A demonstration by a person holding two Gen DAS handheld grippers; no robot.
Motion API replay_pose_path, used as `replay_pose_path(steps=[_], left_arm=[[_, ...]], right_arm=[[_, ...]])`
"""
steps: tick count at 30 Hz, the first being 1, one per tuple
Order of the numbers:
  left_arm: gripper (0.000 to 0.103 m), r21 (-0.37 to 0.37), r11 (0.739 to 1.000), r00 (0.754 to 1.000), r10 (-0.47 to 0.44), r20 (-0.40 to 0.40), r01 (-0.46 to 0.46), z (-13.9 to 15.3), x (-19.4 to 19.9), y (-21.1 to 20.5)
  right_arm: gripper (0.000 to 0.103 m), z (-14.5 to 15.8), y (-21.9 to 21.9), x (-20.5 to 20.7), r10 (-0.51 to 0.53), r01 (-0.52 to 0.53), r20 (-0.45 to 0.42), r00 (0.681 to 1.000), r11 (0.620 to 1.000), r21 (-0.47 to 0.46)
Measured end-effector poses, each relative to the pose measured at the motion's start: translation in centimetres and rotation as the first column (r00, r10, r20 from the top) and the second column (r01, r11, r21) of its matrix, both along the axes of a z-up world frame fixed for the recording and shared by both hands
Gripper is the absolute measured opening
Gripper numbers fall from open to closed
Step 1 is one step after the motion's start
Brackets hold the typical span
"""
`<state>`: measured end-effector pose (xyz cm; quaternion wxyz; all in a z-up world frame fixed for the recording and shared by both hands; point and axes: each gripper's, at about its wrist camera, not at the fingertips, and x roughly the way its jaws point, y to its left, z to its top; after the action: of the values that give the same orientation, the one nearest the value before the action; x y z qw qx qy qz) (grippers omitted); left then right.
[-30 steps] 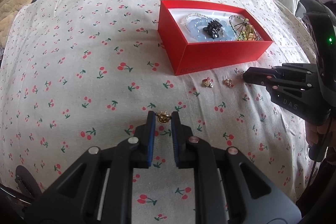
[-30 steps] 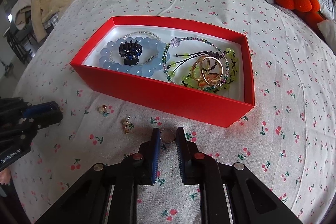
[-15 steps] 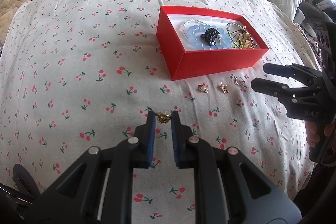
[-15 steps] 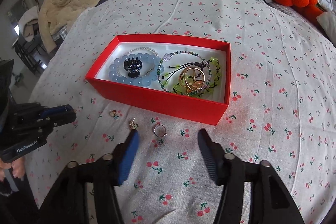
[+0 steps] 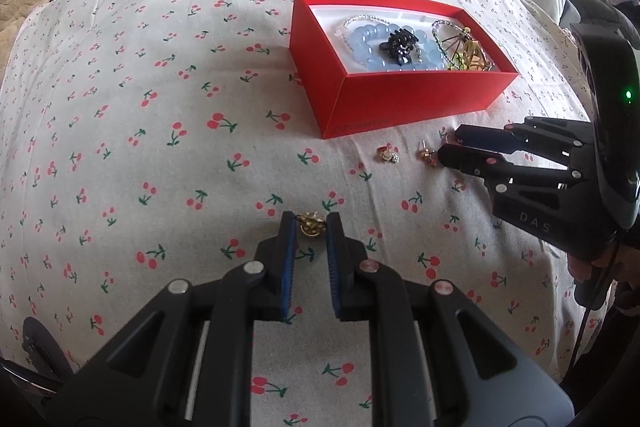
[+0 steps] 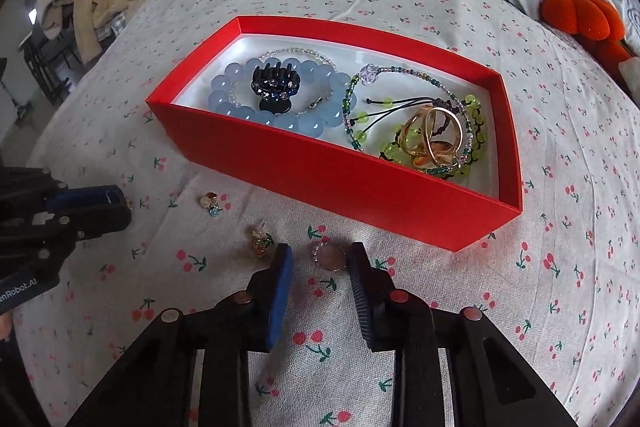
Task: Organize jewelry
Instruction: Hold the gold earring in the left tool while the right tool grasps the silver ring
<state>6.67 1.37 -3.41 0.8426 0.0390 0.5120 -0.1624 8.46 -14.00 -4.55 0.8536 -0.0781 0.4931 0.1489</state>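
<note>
Right hand-held gripper (image 6: pixel 318 257), half open, straddles ring (image 6: pixel 329 256) on bed below red box (image 6: pixel 344 183), frame centre; left hand-held gripper (image 5: pixel 311 225) clamps gold earring (image 5: pixel 309 223); next, likely: close, lift, box.

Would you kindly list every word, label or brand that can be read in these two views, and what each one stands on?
"DAS": on the black body of the right tool, seen from the left wrist.
"enRobot.AI": on the side of the left tool, seen from the right wrist; its start is cut off by the frame edge.
Faint print on the red box front wall: too small to read.
</note>
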Motion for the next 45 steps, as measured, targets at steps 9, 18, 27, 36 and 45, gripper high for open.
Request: replay_pose_path(steps=[9,18,27,36,45], left_arm=[[0.016,-0.014,1.0,1.0,0.003,0.018,-0.003,0.8,-0.1,-0.3],[0.016,-0.06,0.998,0.998,0.028,0.061,-0.024,3.0,0.2,-0.3],[0.016,-0.043,0.999,0.999,0.018,0.037,-0.017,1.9,-0.1,-0.7],[0.016,-0.019,1.0,1.0,0.001,0.02,0.0,1.0,-0.2,-0.7],[0.017,-0.017,1.0,1.0,-0.004,0.015,0.005,0.8,0.0,-0.6]], right_arm=[[0.008,0.7,-0.9,-0.2,-0.025,0.025,-0.004,1.0,0.998,0.062],[0.009,4.0,-3.0,-1.4,-0.051,0.048,0.021,0.998,0.989,0.14],[0.015,1.2,-2.2,-1.6,0.005,0.002,-0.085,0.996,0.997,0.077],[0.049,0.3,-0.4,-0.9,0.031,-0.027,-0.058,0.998,0.997,0.072],[0.034,-0.1,-0.2,-0.4,0.009,-0.008,-0.002,1.0,0.998,0.06]])
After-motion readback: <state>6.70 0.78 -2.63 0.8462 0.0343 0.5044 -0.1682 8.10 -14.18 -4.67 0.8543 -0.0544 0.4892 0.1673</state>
